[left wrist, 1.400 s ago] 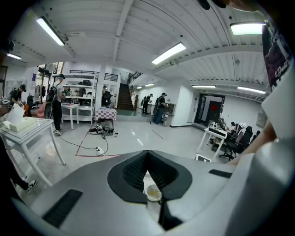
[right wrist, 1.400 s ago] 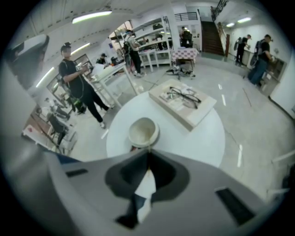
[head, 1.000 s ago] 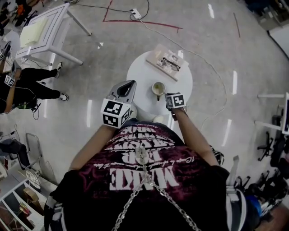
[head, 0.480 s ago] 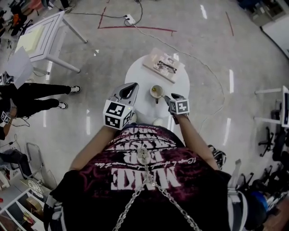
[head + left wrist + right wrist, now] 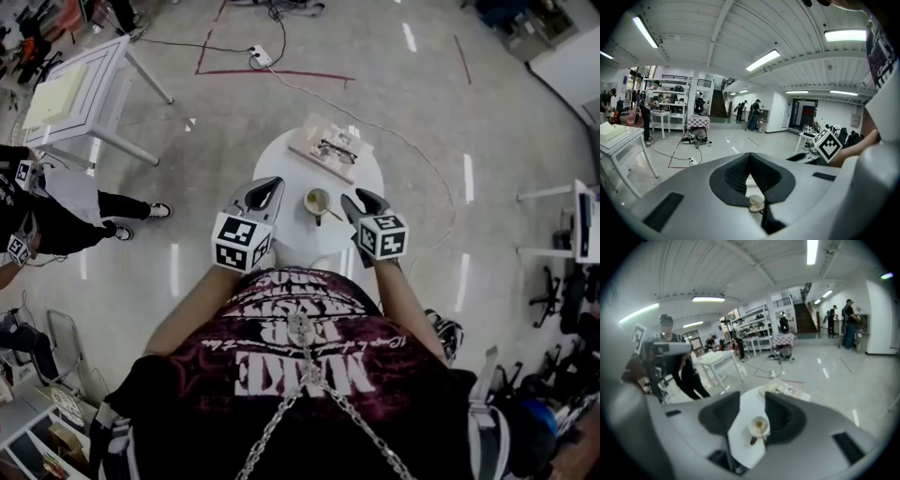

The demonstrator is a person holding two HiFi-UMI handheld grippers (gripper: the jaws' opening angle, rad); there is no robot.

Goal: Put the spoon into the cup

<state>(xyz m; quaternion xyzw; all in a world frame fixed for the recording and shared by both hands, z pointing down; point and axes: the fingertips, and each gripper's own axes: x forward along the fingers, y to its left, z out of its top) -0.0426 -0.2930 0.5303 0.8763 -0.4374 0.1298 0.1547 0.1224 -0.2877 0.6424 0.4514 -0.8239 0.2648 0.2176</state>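
Already the spoon (image 5: pixel 330 215) is in the cup (image 5: pixel 317 201): its bowl is down inside and its dark handle leans out over the rim towards the person. The cup stands near the middle of a small round white table (image 5: pixel 361 183), with nothing touching it. The right gripper (image 5: pixel 361 199) hangs over the near right part of that table, just beside the cup but clear of it. Its jaws have just been opening and now stand well apart with nothing held between them; in the right gripper view only the table top, the cup (image 5: pixel 759 426) and the spoon (image 5: pixel 753 440) show through the gap. The left gripper (image 5: pixel 277 182) hovers on the other side of the cup, over the table's near left edge. Its jaws are together at the tips and grip nothing, and the cup (image 5: pixel 756 203) shows below through the hollow between the curved fingers. On the far side of the table lies a flat pale slab (image 5: pixel 305 141), book or tray I cannot say, with a pair of glasses (image 5: pixel 330 147) on top. Further off on the shiny grey floor are a white square table (image 5: pixel 94 56), red tape lines (image 5: pixel 272 73), a power strip (image 5: pixel 258 56) trailing a cable, and a bystander in black (image 5: pixel 56 220) at the left.
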